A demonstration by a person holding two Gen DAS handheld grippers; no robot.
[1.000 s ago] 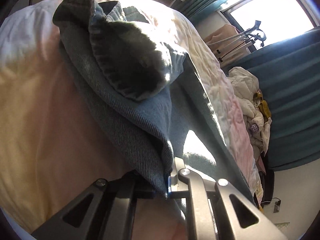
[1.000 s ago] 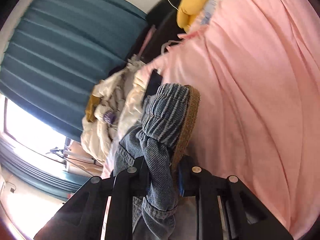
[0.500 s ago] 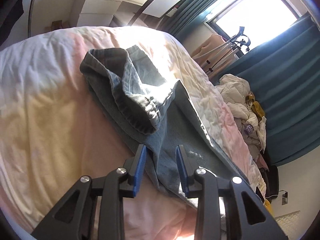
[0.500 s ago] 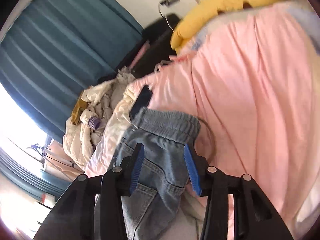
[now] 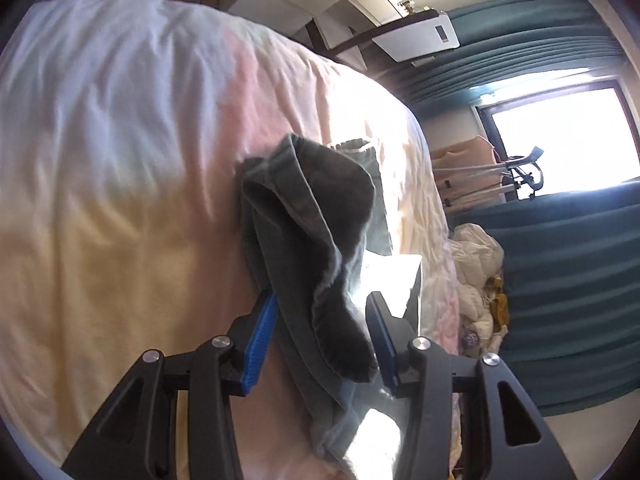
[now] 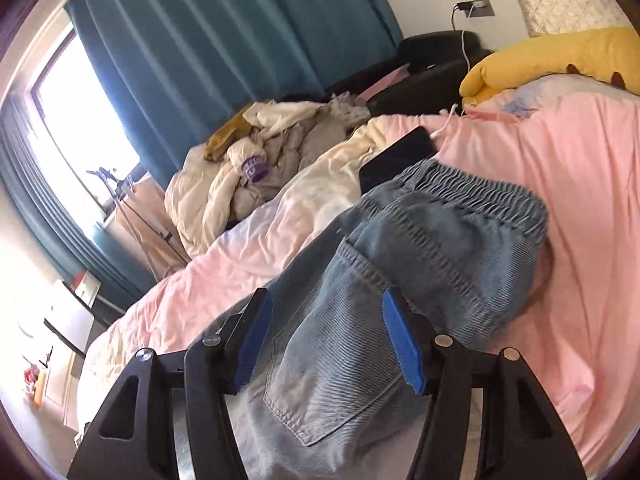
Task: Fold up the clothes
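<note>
Both my tools are opening: the left tool (image 5: 320,332) around a dark hem, the right tool (image 6: 326,340) around the waistband end, pads off cloth. One pair of light blue denim jeans (image 6: 420,264) lies on the pink quilted bed (image 6: 580,200). I'd back straight out without snagging, then flatten the fold.

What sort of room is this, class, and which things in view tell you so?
Most likely a bedroom. A bed with pink bedding fills both views, a yellow pillow lies at its head, and teal curtains hang beside a window.
</note>
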